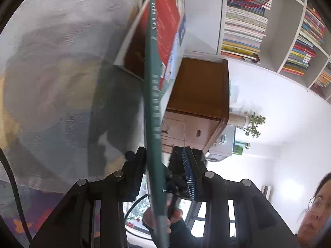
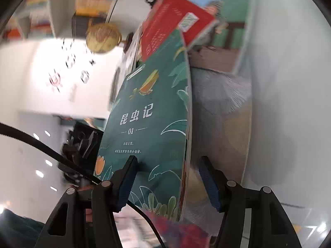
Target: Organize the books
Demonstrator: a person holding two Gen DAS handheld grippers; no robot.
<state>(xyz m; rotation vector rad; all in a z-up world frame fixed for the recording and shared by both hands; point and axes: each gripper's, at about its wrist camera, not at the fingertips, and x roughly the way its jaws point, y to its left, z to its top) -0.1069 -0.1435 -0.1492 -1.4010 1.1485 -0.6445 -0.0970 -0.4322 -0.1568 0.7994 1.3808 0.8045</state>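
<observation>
Left gripper (image 1: 165, 171) grips green book (image 1: 152, 103) — bookcase (image 1: 289, 47) cubbies full.

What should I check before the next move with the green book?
1. Green book between the right gripper fingers: ok.
2. Right fingers pressing on the book: not ok; the left finger lies on the cover, the right finger stands off the page edge.
3. Left gripper holding the book: cannot tell; one finger touches the spine, the other pad shows a gap.
4. Red book behind it separated: cannot tell, they overlap.
5. Cable near the book: not ok, it runs close by the left finger.
</observation>
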